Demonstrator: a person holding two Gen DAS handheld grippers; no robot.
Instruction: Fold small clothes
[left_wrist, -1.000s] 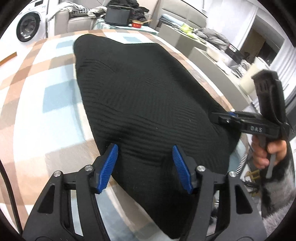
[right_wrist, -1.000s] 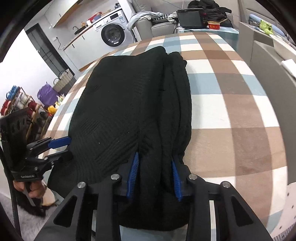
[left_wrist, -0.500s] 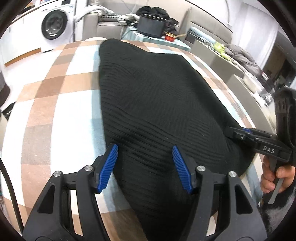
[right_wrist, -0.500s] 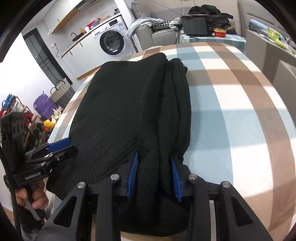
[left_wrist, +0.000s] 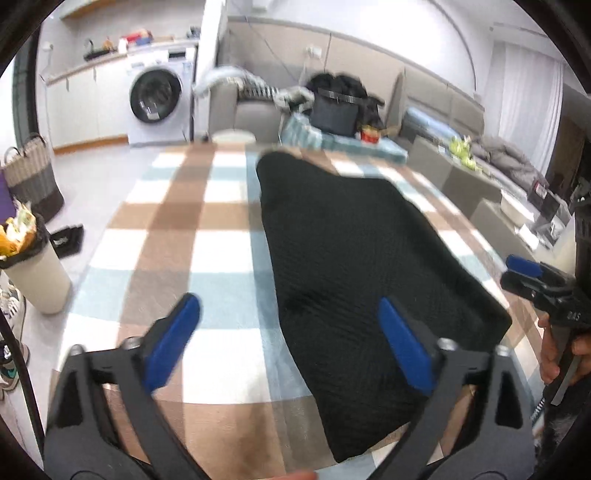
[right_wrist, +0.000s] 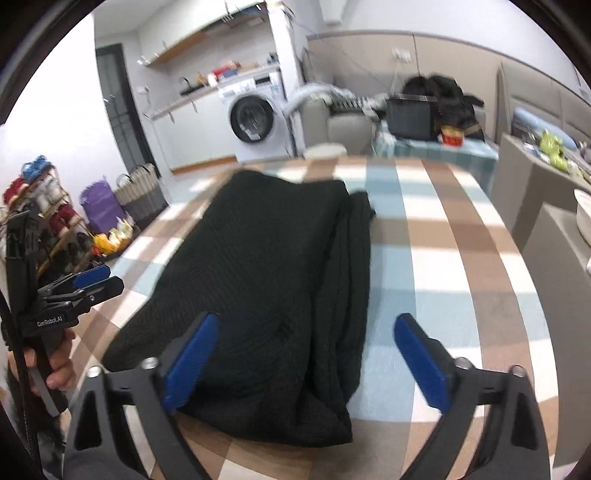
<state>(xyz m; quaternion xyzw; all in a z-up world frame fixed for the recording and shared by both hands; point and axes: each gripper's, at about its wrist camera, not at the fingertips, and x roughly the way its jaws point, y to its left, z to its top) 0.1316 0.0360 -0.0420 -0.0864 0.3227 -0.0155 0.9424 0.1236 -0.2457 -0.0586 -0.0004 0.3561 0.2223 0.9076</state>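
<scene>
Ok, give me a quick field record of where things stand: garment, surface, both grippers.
garment: black knit garment, folded lengthwise, lying flat
folded layers: stacked along its right edge
surface: checked tablecloth, brown, blue and white
left gripper: fingers wide apart, holding nothing, over the garment's near left edge
right gripper: fingers wide apart, holding nothing, over the garment's near right corner
image quality: both views motion-blurred
background: washing machine
</scene>
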